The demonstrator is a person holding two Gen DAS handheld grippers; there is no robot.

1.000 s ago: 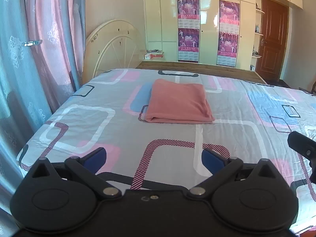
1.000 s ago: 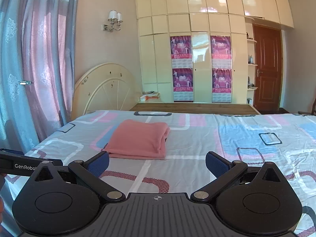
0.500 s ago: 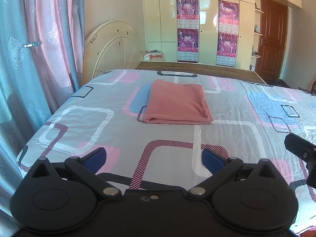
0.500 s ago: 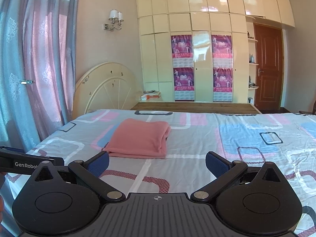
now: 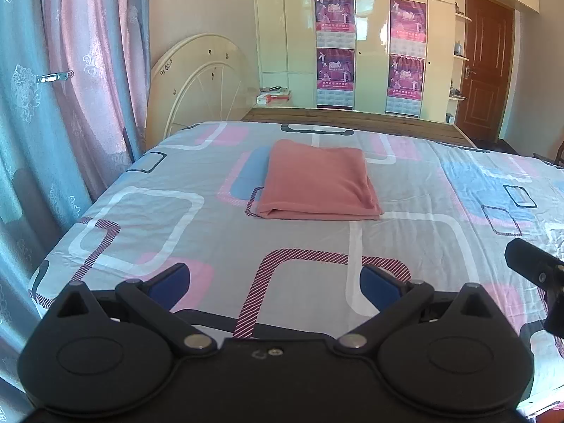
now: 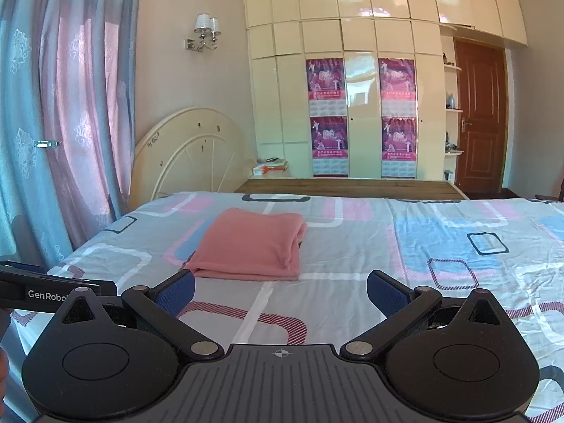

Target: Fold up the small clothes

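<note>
A salmon-pink garment (image 5: pixel 319 183) lies folded in a neat flat rectangle on the patterned bedsheet (image 5: pixel 183 211), toward the far left part of the bed. It also shows in the right wrist view (image 6: pixel 252 245). My left gripper (image 5: pixel 275 282) is open and empty, held back over the near edge of the bed, well short of the garment. My right gripper (image 6: pixel 280 290) is open and empty, also near the front edge, with the garment ahead and slightly left. Each gripper's body shows at the edge of the other's view.
Curtains (image 5: pixel 53 105) hang along the left side. A cream headboard (image 5: pixel 201 81) leans on the far wall beside tall wardrobes (image 6: pixel 352 105) with posters. A brown door (image 6: pixel 479 120) stands at the far right. The sheet stretches wide to the right.
Both grippers have drifted slightly; the views are almost unchanged. The garment has not moved and both grippers stay open.
</note>
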